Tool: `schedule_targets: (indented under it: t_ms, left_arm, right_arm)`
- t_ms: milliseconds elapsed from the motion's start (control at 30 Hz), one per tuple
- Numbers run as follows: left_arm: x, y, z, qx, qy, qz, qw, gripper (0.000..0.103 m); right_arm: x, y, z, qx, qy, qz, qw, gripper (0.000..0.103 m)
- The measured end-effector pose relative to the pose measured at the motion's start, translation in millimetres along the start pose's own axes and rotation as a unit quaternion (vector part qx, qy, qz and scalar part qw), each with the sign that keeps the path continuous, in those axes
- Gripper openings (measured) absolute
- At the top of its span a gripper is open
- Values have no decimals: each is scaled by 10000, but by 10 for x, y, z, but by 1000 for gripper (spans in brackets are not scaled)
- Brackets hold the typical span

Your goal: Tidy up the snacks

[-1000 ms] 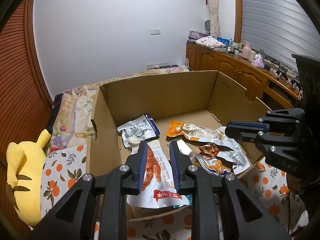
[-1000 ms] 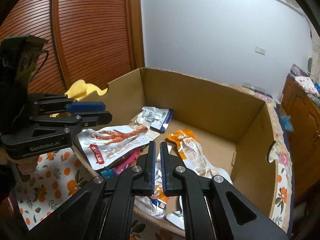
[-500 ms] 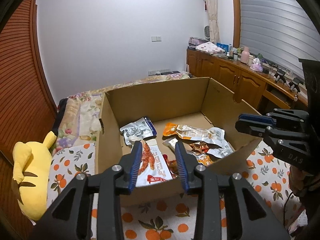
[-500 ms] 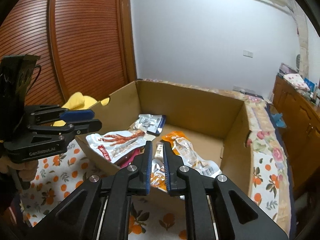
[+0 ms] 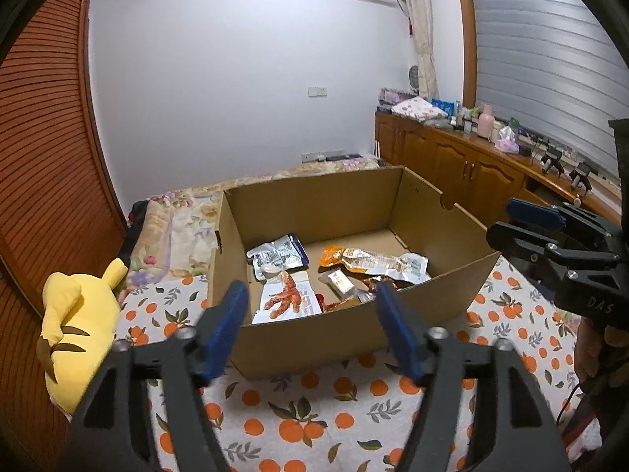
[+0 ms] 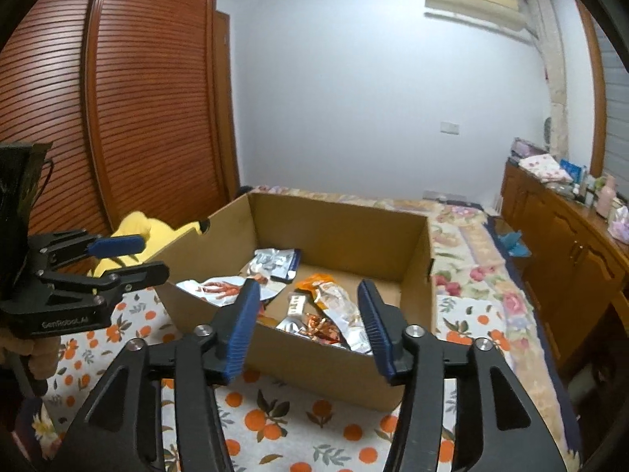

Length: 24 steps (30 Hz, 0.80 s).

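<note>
An open cardboard box (image 5: 314,334) (image 6: 338,369) stands on an orange-print cloth. Several snack packets lie inside: a chicken-feet packet (image 5: 285,301) (image 6: 214,289), a silver-blue packet (image 5: 277,255) (image 6: 275,261), an orange packet (image 5: 361,261) (image 6: 330,295). My left gripper (image 5: 314,330) is open and empty, held in front of and above the box's near wall. My right gripper (image 6: 308,324) is open and empty, also back from the box. Each gripper shows in the other's view, the right (image 5: 526,222) and the left (image 6: 125,257).
A yellow plush toy (image 5: 74,326) (image 6: 137,236) lies left of the box. The orange-print cloth (image 5: 314,424) covers the near surface. A floral bedspread (image 6: 471,236) lies beyond. Wooden cabinets (image 5: 471,181) with bottles stand at right, a slatted wooden wardrobe (image 6: 137,118) at left.
Both grippers pulled back and up from inside the box and opened wide. The chicken-feet packet that sat between the left fingers now lies in the box.
</note>
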<state>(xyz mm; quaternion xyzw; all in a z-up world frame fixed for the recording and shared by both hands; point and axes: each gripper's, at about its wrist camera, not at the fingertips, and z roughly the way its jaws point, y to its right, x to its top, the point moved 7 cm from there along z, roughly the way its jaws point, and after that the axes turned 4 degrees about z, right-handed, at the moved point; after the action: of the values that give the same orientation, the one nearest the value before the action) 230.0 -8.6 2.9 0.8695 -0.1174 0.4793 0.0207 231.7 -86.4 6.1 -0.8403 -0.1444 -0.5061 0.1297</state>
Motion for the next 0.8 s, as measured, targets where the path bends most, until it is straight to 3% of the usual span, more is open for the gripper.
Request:
schedule_targets:
  t_ms: [200, 300, 400, 800]
  left_arm:
    - [-15, 20, -162, 109, 53, -34, 9999, 78]
    - [-28, 25, -222, 251, 116, -11, 9996, 93]
    - [-32, 40, -298, 225, 213, -67, 9995, 98]
    - [-61, 17, -568, 302, 501, -300, 9978, 99]
  right_arm:
    - [9, 1, -156, -131, 121, 72, 9998, 76]
    - [5, -6, -207, -163, 165, 131, 9996, 83]
    - [8, 3, -260, -245, 211, 157, 9994, 90]
    - [41, -41, -473, -369, 413, 204, 9983, 96]
